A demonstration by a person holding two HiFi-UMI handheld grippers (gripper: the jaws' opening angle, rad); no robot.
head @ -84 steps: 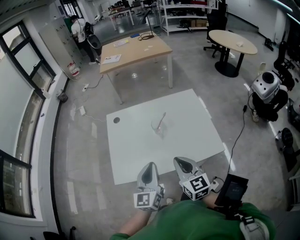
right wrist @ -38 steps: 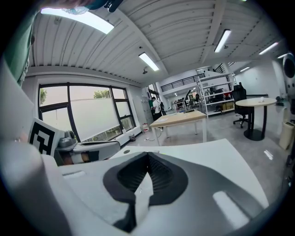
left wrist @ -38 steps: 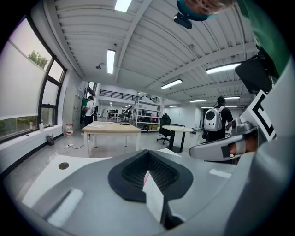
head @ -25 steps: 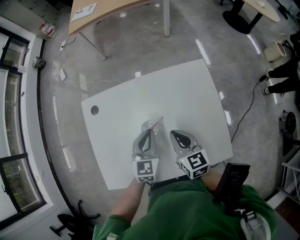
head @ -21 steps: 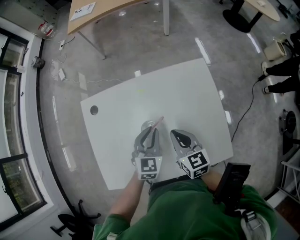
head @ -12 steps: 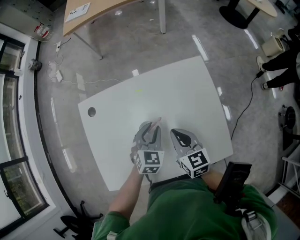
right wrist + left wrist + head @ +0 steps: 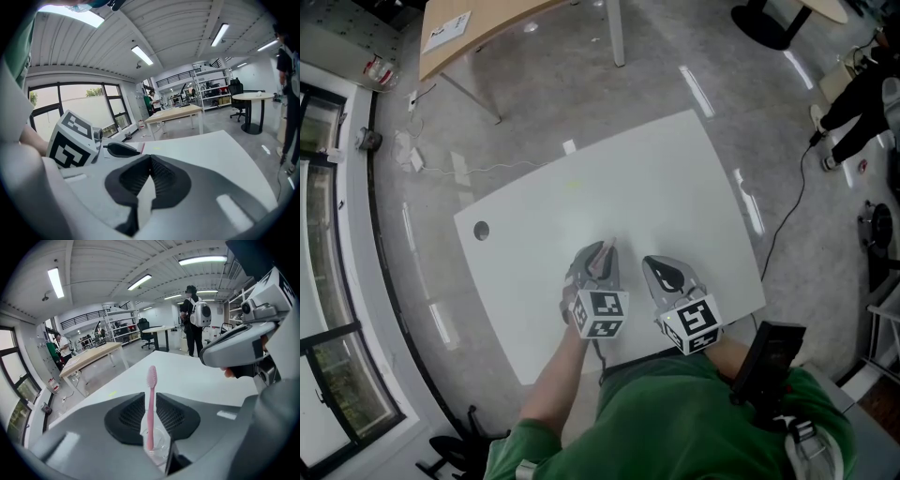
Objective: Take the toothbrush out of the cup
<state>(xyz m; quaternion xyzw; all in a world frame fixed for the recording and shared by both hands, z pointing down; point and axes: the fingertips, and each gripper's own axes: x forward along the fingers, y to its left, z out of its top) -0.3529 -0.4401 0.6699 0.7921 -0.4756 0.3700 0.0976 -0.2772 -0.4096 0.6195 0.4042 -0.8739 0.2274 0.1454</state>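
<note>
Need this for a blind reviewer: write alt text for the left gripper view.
A pink toothbrush stands upright in a clear cup between the jaws of the left gripper, which have just been closing but do not yet press it. The cup sits on a white table, with the right gripper at the upper right.

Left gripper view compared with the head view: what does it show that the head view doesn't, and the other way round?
Only the left gripper view: the clear cup holding the upright toothbrush, between the left gripper's jaws, which have just been closing; whether they press the cup is unclear. Only the head view: the table's round hole, the person's green top and forearm. Both: the white table, the toothbrush's pink tip, the right gripper.
</note>
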